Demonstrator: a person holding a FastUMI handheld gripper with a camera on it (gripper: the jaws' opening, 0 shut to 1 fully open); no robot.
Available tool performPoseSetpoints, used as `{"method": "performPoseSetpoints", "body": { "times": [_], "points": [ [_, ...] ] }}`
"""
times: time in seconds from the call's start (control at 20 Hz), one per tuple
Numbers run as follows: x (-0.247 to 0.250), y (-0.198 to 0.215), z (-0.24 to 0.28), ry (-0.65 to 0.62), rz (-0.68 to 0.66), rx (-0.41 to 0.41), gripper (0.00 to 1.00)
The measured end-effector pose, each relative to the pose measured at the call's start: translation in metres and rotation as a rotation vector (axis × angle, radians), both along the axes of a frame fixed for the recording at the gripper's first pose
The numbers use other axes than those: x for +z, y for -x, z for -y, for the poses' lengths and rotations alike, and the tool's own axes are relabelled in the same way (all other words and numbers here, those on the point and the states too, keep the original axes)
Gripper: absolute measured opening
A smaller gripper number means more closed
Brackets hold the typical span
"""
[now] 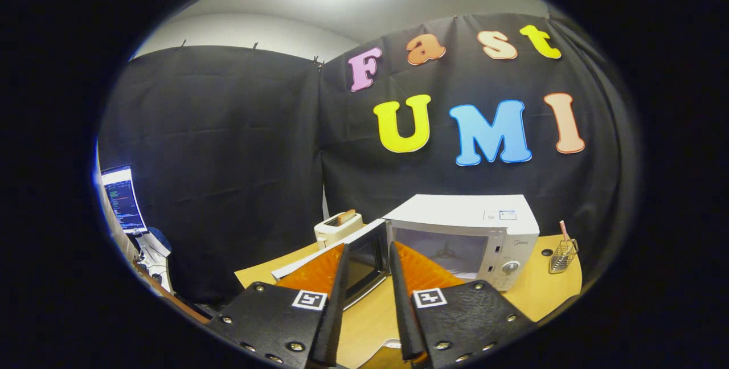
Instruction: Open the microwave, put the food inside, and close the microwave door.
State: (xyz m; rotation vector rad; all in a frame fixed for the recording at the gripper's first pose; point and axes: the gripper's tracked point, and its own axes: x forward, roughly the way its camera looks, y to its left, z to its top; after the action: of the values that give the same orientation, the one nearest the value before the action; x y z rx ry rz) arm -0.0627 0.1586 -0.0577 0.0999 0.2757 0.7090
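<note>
In the gripper view, the tongs (pixel 367 295) are spread apart and hold nothing; between the two fingers (pixel 336 306) there is a gap, and through it I see bare bench and the lower edge of the microwave door.

The microwave (pixel 461 238) stands on the wooden bench (pixel 370 318), beyond the fingers at about 1 o'clock from them. Its door (pixel 364 263) is already swung out to the side, at about 12 o'clock from the tongs, so the cavity (pixel 441 252) is exposed. Inside I can see something like the turntable support, but no food (the inside is pale and a little hard to read).

A toaster (pixel 339 226) stands behind the door, at about 11 o'clock, with something brownish in its slot; I cannot tell what it is. A small wire holder (pixel 562 255) stands on the bench at about 3 o'clock from the microwave, well apart from it. Far away at 9 o'clock there is a lit monitor (pixel 122 198).

My judgement of the progress: the first step, opening the door, looks done. Fetching the food, placing it inside and closing the door all remain. Which item is the food I cannot say for sure from this picture; the tongs do not hold it.
</note>
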Motion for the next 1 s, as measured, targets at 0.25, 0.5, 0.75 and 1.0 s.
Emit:
{"method": "performPoseSetpoints", "body": {
  "times": [0.25,0.5,0.75,1.0],
  "points": [
    [-0.016,-0.003,0.027,0.009,-0.013,-0.002,0.46],
    [-0.044,-0.004,0.058,0.040,-0.056,-0.009,0.92],
    [-0.086,0.000,0.087,0.052,-0.172,-0.014,0.94],
    [-0.139,0.009,0.106,0.054,-0.328,-0.011,0.94]
  ]
}}
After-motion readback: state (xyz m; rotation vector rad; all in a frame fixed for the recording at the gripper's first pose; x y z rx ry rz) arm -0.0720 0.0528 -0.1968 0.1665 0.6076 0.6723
